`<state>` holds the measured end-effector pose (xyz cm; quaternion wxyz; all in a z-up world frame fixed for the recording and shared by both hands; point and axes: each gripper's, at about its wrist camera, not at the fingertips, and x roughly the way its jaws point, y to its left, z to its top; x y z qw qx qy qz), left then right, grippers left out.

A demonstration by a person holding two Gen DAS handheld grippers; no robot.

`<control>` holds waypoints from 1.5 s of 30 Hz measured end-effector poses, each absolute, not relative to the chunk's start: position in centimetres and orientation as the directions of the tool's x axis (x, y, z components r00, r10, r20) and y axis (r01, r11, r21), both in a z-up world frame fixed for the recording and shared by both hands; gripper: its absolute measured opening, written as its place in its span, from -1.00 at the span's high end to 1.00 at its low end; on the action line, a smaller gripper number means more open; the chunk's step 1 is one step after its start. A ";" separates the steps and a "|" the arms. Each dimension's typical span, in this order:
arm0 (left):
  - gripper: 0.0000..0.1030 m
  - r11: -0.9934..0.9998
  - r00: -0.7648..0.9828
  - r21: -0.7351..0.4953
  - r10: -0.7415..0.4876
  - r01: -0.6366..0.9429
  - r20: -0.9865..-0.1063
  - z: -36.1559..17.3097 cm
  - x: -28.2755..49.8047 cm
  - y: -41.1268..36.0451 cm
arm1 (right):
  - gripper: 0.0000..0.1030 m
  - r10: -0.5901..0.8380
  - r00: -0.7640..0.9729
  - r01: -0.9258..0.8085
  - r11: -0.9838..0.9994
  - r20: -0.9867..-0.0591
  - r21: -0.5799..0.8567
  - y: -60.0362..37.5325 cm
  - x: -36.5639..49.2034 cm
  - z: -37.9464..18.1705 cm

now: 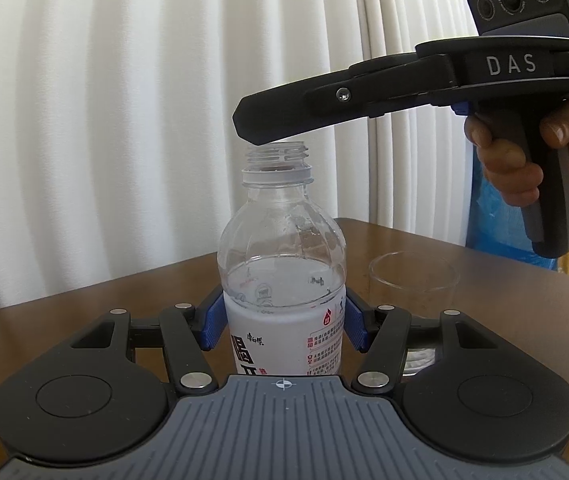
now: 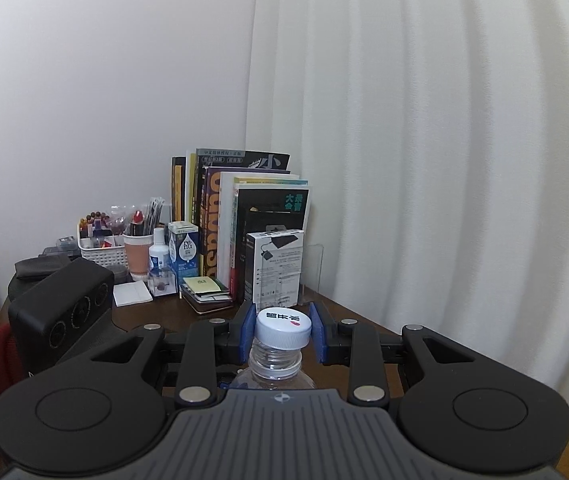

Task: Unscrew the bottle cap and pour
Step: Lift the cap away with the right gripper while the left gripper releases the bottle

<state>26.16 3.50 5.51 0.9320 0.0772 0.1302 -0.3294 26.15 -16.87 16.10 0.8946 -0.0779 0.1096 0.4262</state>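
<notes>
On table point(image 1: 484, 264), bottle point(image 1: 282, 280) half full, glass point(image 1: 412, 280) beside.

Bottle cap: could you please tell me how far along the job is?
Done: the cap is off, and the left wrist view shows bare threads on the bottle. In hand: the left gripper clamps the bottle, and the right gripper holds the cap just above the mouth. Left: pouring; the glass looks empty.
</notes>
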 end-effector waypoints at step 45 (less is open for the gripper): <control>-1.00 0.914 0.884 0.071 -0.364 0.400 -0.293 9.2 17.9 1.8 | 0.38 0.635 0.757 -0.650 0.755 -0.154 -0.084 -18.3 16.3 19.0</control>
